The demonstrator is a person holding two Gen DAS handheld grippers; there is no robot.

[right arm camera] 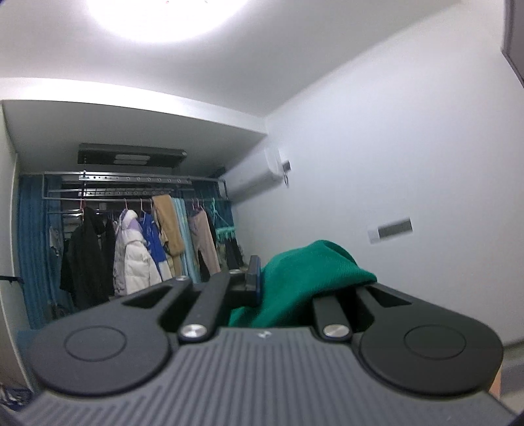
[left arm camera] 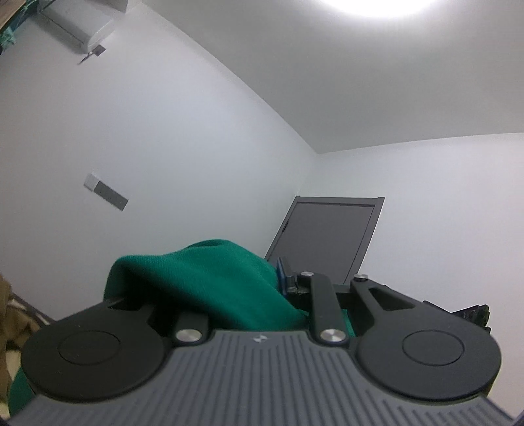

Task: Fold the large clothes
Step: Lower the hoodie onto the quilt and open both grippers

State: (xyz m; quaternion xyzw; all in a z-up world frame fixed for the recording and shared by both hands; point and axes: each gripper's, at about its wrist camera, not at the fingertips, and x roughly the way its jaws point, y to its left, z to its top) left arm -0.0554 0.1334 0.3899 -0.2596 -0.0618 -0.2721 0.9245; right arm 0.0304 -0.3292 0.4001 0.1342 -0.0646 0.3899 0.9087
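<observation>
Green knitted garment [left arm camera: 209, 281]: one piece of thick, finely ribbed cloth, seen in both wrist views and gripped at two places. Left wrist view: the cloth bulges up and over the left finger of the left hand-held gripper [left arm camera: 249, 288], hiding it, and runs back between the black linkage arms to the grey ribbed body; a further patch of the same green shows at the lower left edge, below the gripper. The blue-padded right finger [left arm camera: 281, 273] stands just beside the cloth's edge, so the jaws stand narrow, clamped on the fabric. Right wrist view: the garment [right arm camera: 308, 278] mounds over the right finger of the right hand-held gripper [right arm camera: 278, 281] and touches the dark blue pad of the left finger [right arm camera: 253, 278]; the jaws are nearly closed, pinching the cloth. Both grippers point slightly upward, toward walls and ceiling. Background, counted: one round ceiling light [right arm camera: 163, 16]; one white wall air conditioner [right arm camera: 255, 178]; one grey door [left arm camera: 327, 239]; one metal clothes rail [right arm camera: 131, 186] carrying about eight hanging garments, among them one black coat [right arm camera: 83, 259] and one white padded jacket [right arm camera: 134, 259]; blue curtains behind the rail.
</observation>
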